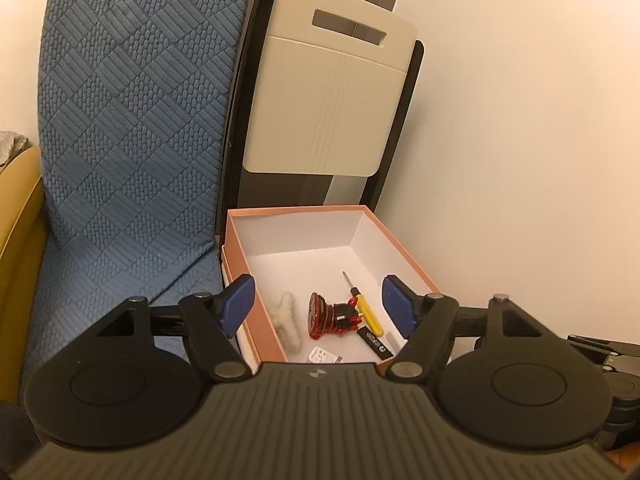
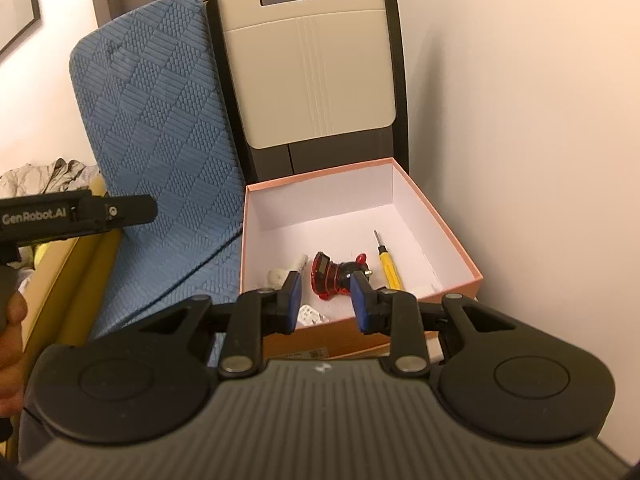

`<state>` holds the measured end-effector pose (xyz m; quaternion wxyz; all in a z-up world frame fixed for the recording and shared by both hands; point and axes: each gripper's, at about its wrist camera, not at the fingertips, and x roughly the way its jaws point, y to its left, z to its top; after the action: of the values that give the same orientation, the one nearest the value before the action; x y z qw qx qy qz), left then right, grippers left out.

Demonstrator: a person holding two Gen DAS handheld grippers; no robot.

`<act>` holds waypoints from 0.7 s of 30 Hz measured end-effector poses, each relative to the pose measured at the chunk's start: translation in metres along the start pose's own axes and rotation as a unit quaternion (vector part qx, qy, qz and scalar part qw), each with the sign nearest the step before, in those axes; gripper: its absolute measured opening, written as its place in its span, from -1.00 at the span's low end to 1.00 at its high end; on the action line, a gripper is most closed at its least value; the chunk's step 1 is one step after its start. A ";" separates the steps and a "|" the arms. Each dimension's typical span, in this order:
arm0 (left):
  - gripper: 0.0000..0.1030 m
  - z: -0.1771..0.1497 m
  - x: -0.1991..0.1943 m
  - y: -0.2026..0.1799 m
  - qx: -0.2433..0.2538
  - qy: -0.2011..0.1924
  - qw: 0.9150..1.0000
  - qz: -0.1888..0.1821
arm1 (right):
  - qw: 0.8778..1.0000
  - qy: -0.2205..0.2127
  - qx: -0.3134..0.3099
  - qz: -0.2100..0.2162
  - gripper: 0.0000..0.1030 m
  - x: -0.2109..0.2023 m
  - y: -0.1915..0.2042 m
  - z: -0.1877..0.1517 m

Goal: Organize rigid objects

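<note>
Hovering at the pink box's near rim, both grippers, left and right, gape empty; its far half lies bare beyond the yellow screwdriver.

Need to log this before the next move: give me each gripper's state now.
Left gripper: open wide, nothing held, above the pink box.
Right gripper: jaws partly apart, nothing between them, empty.

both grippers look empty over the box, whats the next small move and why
Probably pull both back from the box to fetch another item: left gripper and right gripper hold nothing, and the screwdriver and red part already lie inside.
</note>
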<state>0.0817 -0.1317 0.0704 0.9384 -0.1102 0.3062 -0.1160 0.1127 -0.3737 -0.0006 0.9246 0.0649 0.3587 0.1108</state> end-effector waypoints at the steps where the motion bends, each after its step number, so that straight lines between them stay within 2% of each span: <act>1: 0.47 -0.002 -0.001 0.001 -0.002 0.001 1.000 0.002 | 1.000 0.000 0.001 -0.002 -0.41 -0.001 0.002 -0.003; 9: 0.55 -0.020 -0.019 0.012 -0.006 0.000 1.000 -0.005 | 1.000 -0.006 -0.004 -0.006 -0.39 -0.013 0.013 -0.018; 11: 0.60 -0.023 -0.024 0.014 -0.008 -0.001 1.000 -0.008 | 1.000 -0.008 -0.005 -0.009 -0.12 -0.015 0.015 -0.021; 13: 0.68 -0.025 -0.029 0.017 -0.014 -0.001 1.000 -0.010 | 1.000 -0.011 -0.002 -0.008 0.42 -0.018 0.015 -0.024; 15: 0.82 -0.028 -0.032 0.017 -0.007 0.001 1.000 -0.007 | 1.000 -0.016 -0.008 -0.017 0.75 -0.020 0.016 -0.027; 21: 0.96 -0.035 -0.035 0.019 0.012 0.001 1.000 0.011 | 1.000 -0.014 -0.005 -0.025 0.75 -0.016 0.014 -0.034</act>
<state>0.0366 -0.1087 0.0569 0.9407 -0.0951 0.3066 -0.1096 0.0757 -0.3625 -0.0127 0.9322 0.0528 0.3471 0.0883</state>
